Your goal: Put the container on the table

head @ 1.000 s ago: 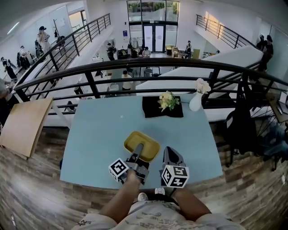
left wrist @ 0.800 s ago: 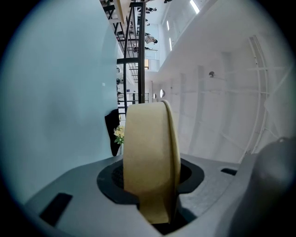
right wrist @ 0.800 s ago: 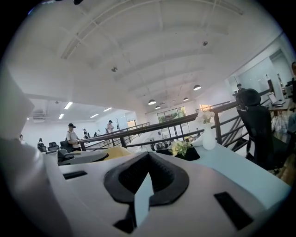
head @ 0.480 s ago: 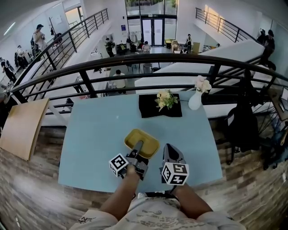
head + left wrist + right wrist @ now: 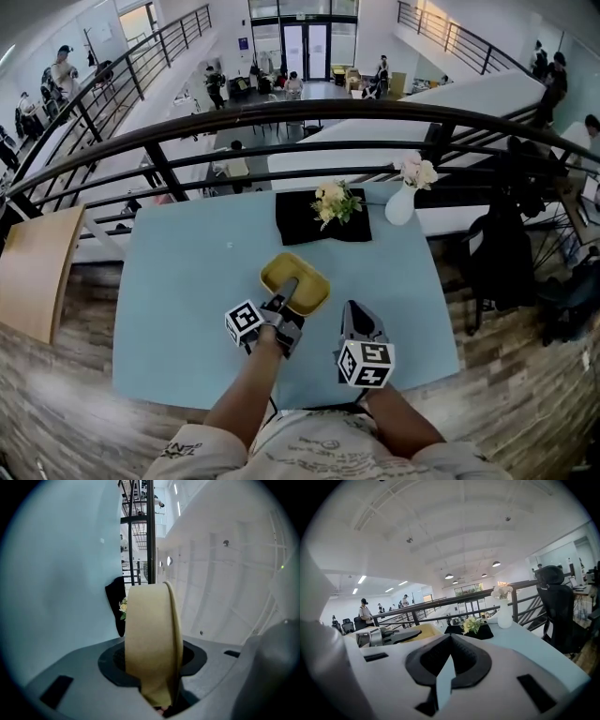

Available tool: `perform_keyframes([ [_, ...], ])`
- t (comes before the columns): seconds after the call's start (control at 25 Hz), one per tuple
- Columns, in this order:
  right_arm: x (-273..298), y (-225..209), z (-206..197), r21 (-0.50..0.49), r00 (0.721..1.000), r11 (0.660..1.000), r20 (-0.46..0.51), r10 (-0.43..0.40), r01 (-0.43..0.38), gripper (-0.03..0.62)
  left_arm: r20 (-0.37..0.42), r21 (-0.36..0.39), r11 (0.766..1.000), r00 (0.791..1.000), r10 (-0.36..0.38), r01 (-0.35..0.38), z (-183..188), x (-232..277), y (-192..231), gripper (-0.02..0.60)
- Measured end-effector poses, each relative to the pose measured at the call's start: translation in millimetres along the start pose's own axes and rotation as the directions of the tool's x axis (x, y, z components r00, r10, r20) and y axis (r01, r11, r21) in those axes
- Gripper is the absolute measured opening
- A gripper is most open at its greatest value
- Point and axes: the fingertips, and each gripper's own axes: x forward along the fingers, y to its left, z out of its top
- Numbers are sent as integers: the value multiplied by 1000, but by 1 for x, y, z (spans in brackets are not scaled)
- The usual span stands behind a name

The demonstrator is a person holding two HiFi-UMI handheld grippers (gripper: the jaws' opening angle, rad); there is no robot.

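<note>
The left gripper [image 5: 284,298] has its jaws partly closed on the near rim of the yellow container [image 5: 298,277]. In the left gripper view the rim sits right between the 2 jaws. The container is over the middle of the blue table [image 5: 187,281], at 6 o'clock from the black cloth [image 5: 300,220] with the flowers [image 5: 330,200]. I cannot tell if its bottom touches the table yet. The right gripper [image 5: 351,311] is at 4 o'clock from the container. Its jaws are nearly together and hold nothing. I think the job is almost done. What is left is to set the container down flat and let go.
</note>
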Motion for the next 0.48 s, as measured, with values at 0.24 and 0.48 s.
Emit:
perform_keyframes([
  [0.24, 17, -19, -10, -1, 999, 1000, -42, -31, 31, 3, -93, 104, 991, 991, 95, -85, 13, 37, 46, 175],
  [0.48, 30, -36, -25, 2, 994, 998, -87, -60, 61, 3, -135, 85, 984, 977, 165, -154, 20, 49, 97, 175],
])
